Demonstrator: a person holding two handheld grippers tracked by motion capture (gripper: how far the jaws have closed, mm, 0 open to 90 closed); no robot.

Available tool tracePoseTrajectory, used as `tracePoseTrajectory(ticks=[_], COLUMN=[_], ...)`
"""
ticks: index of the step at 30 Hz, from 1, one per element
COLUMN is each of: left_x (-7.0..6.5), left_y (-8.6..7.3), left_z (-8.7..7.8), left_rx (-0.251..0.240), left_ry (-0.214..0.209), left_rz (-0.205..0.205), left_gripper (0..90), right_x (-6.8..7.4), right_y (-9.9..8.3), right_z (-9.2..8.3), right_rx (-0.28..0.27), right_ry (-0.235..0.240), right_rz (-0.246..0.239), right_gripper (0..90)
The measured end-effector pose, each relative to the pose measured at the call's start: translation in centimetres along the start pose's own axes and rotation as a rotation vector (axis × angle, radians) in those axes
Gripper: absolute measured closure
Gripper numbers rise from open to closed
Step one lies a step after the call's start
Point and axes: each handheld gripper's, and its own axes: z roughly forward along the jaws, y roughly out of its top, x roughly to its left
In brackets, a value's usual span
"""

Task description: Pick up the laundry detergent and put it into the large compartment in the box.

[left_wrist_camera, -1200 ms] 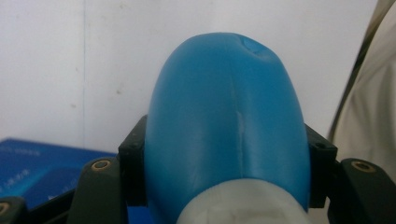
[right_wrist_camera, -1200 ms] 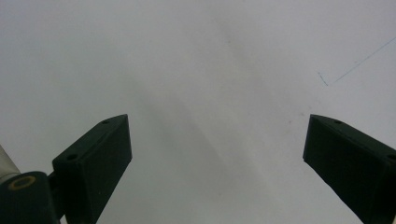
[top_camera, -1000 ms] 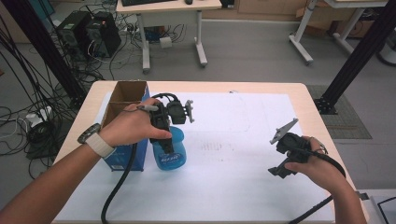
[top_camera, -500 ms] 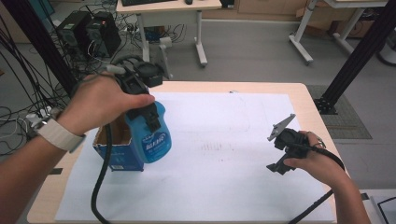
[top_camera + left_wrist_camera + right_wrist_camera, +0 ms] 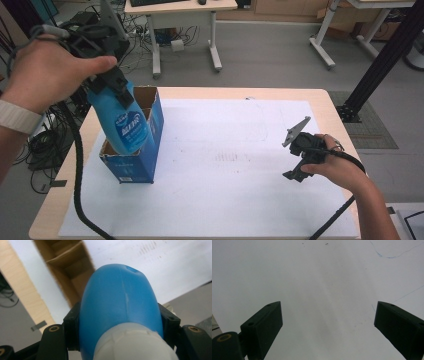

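1. At the near right of the table, the right gripper [image 5: 300, 155] rests in a hand just above the white paper sheet [image 5: 225, 175]. In the right gripper view its two matte black, blocky jaws stand wide apart with nothing between them, over smooth paper marked with faint blue pen lines.
2. The paper sheet covers most of the pale wooden table [image 5: 55, 210], whose bare edges frame it.
3. At the left, a blue cardboard box [image 5: 145, 160] stands upright on the sheet, flaps open, its brown inside showing.
4. The left gripper [image 5: 107, 75] is clamped on the neck end of a glossy blue plastic bottle [image 5: 125, 127] with a white label. The bottle hangs tilted, its rounded base down in the box opening. In the left gripper view the black jaws press both sides of the smooth bottle [image 5: 120, 297] just below a white ribbed collar [image 5: 130, 342].
5. Beyond the table lie a grey floor [image 5: 270, 55], white-legged desks [image 5: 215, 45] and tangled cables [image 5: 145, 30].
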Motion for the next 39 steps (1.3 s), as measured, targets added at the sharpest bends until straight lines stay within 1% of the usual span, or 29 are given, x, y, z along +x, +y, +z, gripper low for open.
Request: tracePoseTrajectory(ticks=[3,4,5,6,8,9,10,11,12,13,14,16,17,19,20,22,23,24,25,26,29,32,35,39], left_x=[1.0,1.3,1.5,1.9,2.5,2.5,2.8,3.3,3.3,3.6,3.6,3.8,4.0,4.1,4.1,4.4,4.4,4.5,4.8,4.8,5.2,5.2,5.2,5.8], left_y=[0.0,0.0,0.0,0.1,0.2,0.2,0.4,0.6,0.6,0.7,0.7,0.8,0.9,1.1,1.1,1.5,1.5,1.5,1.6,1.6,1.7,1.8,2.1,2.4], left_z=[-0.6,-0.6,-0.6,-0.3,0.0,0.0,0.3,0.8,0.8,1.4,1.4,2.0,2.6,3.1,3.1,4.0,4.0,4.3,4.9,4.9,5.9,7.1,8.4,10.2], left_rx=[-0.009,-0.012,-0.010,-0.015,-0.016,-0.016,-0.012,-0.003,-0.003,-0.002,-0.002,-0.001,-0.007,-0.005,-0.005,0.005,0.005,0.002,0.005,0.005,0.006,0.004,0.013,0.021], left_ry=[0.018,0.025,0.028,0.037,0.036,0.036,0.035,0.036,0.036,0.040,0.040,0.045,0.045,0.049,0.049,0.053,0.053,0.054,0.050,0.050,0.043,0.049,0.057,0.038], left_rz=[-0.052,-0.078,-0.089,-0.122,-0.151,-0.151,-0.157,-0.165,-0.165,-0.173,-0.173,-0.182,-0.195,-0.198,-0.198,-0.201,-0.201,-0.204,-0.212,-0.212,-0.218,-0.223,-0.213,-0.212], left_gripper=[37.7,37.7,37.7,37.7,37.7,37.7,37.8,37.8,37.8,37.8,37.8,37.8,37.8,37.8,37.8,37.8,37.8,37.8,37.8,37.8,37.8,37.8,37.8,37.8], right_x=[-0.1,-0.1,-0.2,-0.2,-0.3,-0.3,-0.3,-0.3,-0.3,-0.2,-0.1,-0.1,-0.1,-0.1,-0.1,-0.1,-0.1,-0.1,-0.1,-0.1,-0.2,-0.2,-0.2,-0.1], right_y=[0.1,0.1,0.1,0.1,0.1,0.2,0.2,0.2,0.2,0.3,0.3,0.3,0.2,0.3,0.3,0.3,0.4,0.4,0.4,0.4,0.5,0.5,0.7,0.9], right_z=[0.1,0.1,0.1,0.1,0.2,0.2,0.2,0.2,0.2,0.2,0.1,0.0,0.0,0.1,0.1,0.1,0.1,0.1,0.1,0.1,0.2,0.2,0.2,0.4], right_rx=[-0.001,-0.001,-0.002,-0.003,-0.004,-0.004,-0.005,-0.006,-0.008,-0.011,-0.014,-0.016,-0.025,-0.023,-0.020,-0.019,-0.018,-0.019,-0.019,-0.019,-0.017,-0.015,-0.014,-0.006], right_ry=[0.002,0.002,0.004,0.003,0.004,0.004,0.004,0.003,0.003,0.003,0.006,0.005,0.006,0.003,0.003,0.005,0.005,0.005,0.005,0.005,0.004,0.005,0.006,0.004], right_rz=[-0.004,-0.004,-0.004,-0.004,-0.005,-0.006,-0.009,-0.009,-0.012,-0.015,-0.018,-0.022,-0.025,-0.018,-0.018,-0.021,-0.020,-0.018,-0.019,-0.019,-0.014,-0.014,-0.014,-0.015], right_gripper=[8.0,8.0,8.0,8.0,8.0,8.0,8.0,8.0,8.0,8.0,8.0,8.0,8.0,8.0,8.0,8.0,8.0,8.0,7.9,7.9,7.9,7.9,7.9,8.0])
